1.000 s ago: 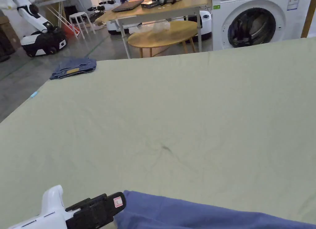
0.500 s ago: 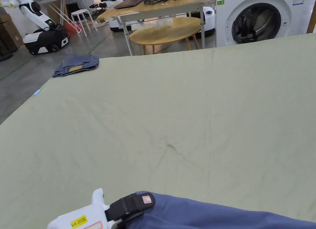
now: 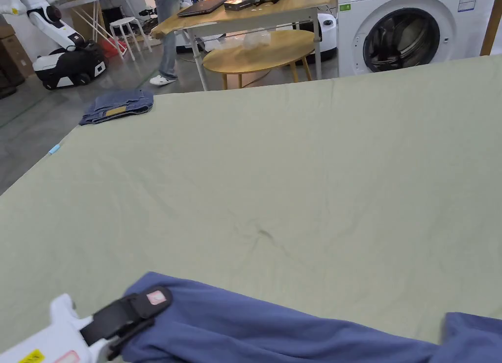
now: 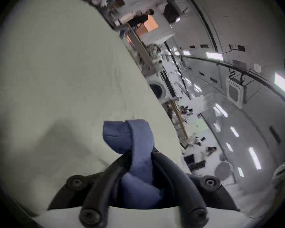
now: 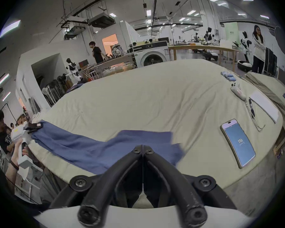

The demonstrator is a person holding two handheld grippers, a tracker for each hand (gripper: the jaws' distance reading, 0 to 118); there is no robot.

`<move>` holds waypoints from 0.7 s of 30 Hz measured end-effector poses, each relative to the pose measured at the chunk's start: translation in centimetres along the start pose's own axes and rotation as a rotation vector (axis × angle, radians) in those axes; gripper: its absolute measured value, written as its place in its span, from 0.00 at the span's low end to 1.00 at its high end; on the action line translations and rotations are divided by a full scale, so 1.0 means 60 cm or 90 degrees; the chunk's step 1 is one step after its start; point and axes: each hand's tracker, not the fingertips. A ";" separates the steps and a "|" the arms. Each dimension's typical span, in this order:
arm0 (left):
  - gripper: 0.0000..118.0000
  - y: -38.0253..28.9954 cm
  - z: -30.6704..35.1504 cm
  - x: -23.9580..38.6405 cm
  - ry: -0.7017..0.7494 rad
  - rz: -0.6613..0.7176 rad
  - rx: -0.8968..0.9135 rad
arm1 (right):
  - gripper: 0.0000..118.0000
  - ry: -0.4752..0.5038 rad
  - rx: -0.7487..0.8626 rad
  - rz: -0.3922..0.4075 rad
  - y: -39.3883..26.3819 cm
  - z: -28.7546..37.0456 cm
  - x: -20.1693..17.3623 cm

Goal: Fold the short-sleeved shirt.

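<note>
Tongs, left point(image 4: 141, 156), pinch shirt point(image 3: 255, 329) edge above table point(image 3: 294, 182).

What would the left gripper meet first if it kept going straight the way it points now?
Likely nothing solid. The left gripper, shut on the blue shirt, points across the bare green sheet. The folded jeans lie far off to one side; depth is unclear.
</note>
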 end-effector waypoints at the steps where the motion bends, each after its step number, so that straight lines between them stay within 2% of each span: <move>1: 0.02 0.010 0.018 0.016 0.028 -0.022 0.019 | 0.00 0.003 0.000 -0.003 0.000 -0.001 0.002; 3: 0.02 0.036 0.047 0.043 0.050 -0.108 0.033 | 0.00 0.007 -0.001 -0.008 -0.002 -0.003 0.002; 6: 0.02 0.007 0.029 0.111 0.058 -0.194 -0.012 | 0.00 0.008 -0.005 -0.012 -0.003 -0.008 -0.001; 11: 0.02 -0.129 -0.131 0.151 0.058 -0.286 -0.139 | 0.00 0.029 -0.001 -0.044 -0.007 -0.009 -0.012; 13: 0.02 -0.185 -0.198 0.154 0.069 -0.315 -0.227 | 0.00 0.032 0.005 -0.045 -0.012 0.001 -0.019; 17: 0.04 -0.266 -0.267 0.172 0.041 -0.347 -0.300 | 0.00 0.030 0.007 -0.043 -0.020 0.012 -0.018; 18: 0.15 -0.271 -0.269 0.178 0.015 -0.341 -0.318 | 0.00 0.025 0.004 -0.044 -0.021 0.012 -0.020; 19: 0.43 -0.270 -0.261 0.188 -0.025 -0.338 -0.322 | 0.00 0.021 0.001 -0.045 -0.023 0.011 -0.017; 21: 0.43 -0.256 -0.242 0.197 -0.106 -0.315 -0.300 | 0.00 0.016 -0.006 -0.054 -0.028 0.007 -0.008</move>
